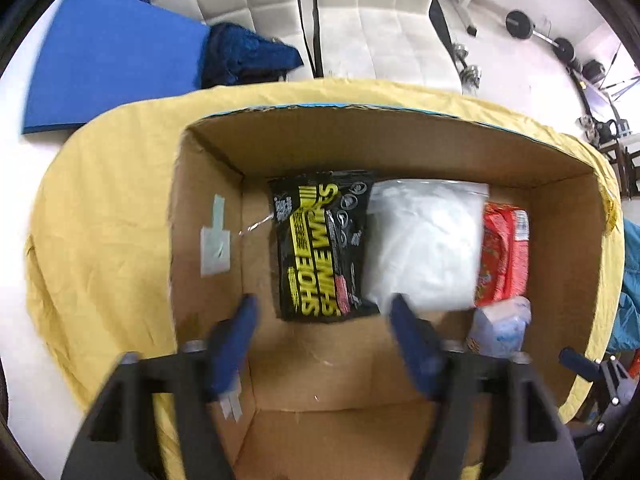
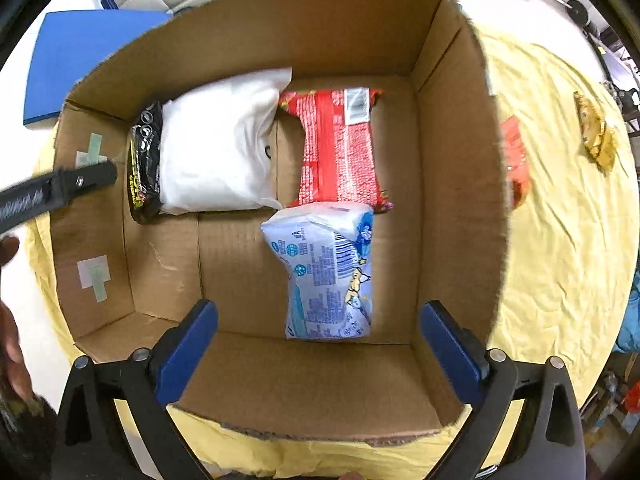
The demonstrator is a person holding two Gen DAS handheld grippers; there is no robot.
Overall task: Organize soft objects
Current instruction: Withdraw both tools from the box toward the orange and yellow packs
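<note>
An open cardboard box point(image 1: 208, 208) point(image 2: 452, 128) stands on a yellow cloth. Inside lie a black-and-yellow packet point(image 1: 320, 244) point(image 2: 142, 164), a white soft bag point(image 1: 428, 244) point(image 2: 218, 144), a red packet point(image 1: 504, 252) point(image 2: 340, 144) and a pale blue tissue pack point(image 1: 500, 326) point(image 2: 328, 276). My left gripper point(image 1: 324, 304) is open and empty above the box floor, in front of the black packet. My right gripper point(image 2: 318, 308) is open and empty over the near end of the tissue pack.
The yellow cloth point(image 1: 104, 208) point(image 2: 560, 216) covers the table. On it outside the box, right of its wall, lie an orange-red packet point(image 2: 516, 160) and a golden wrapper point(image 2: 596, 132). A blue mat point(image 1: 108, 68) and white chairs point(image 1: 380, 20) are behind.
</note>
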